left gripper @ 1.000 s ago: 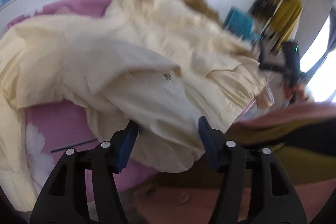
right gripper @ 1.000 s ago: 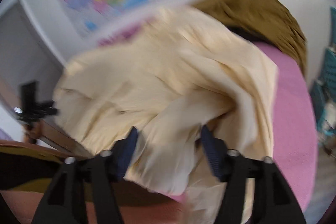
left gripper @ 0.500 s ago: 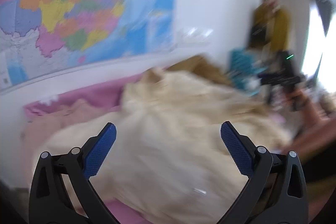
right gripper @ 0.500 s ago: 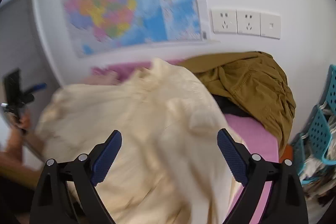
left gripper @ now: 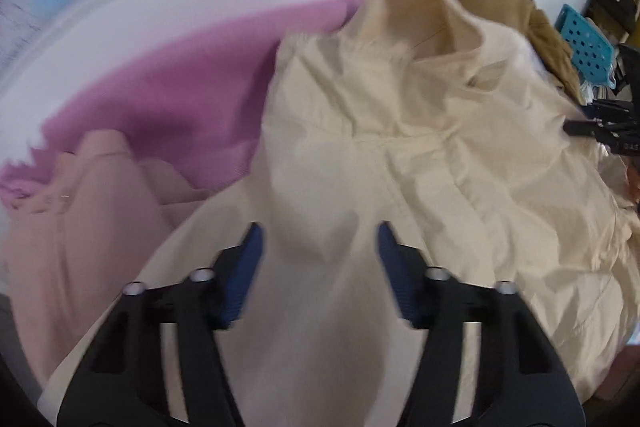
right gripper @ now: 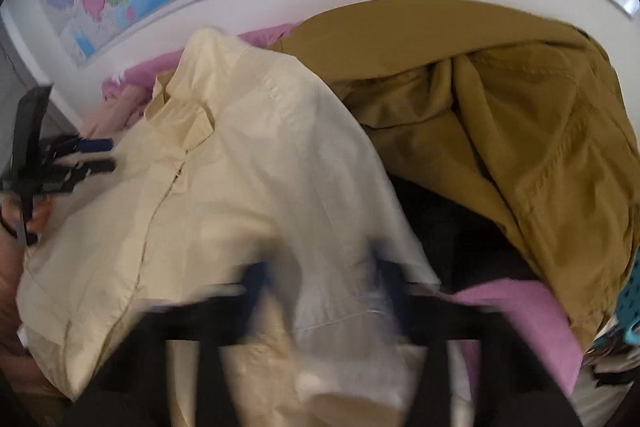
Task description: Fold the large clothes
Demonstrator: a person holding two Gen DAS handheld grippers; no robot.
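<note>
Between closing left gripper [left gripper: 320, 247] jaws: cream shirt [left gripper: 420, 147] fold, on pink sheet [left gripper: 180, 99].

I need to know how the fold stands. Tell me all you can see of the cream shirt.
The cream shirt is thin, creased woven cloth with a collar and front placket. It lies rumpled, collar toward the wall, on the pink sheet, partly over a mustard garment. Both hand-held grippers are closing with its cloth between their fingers.
</note>
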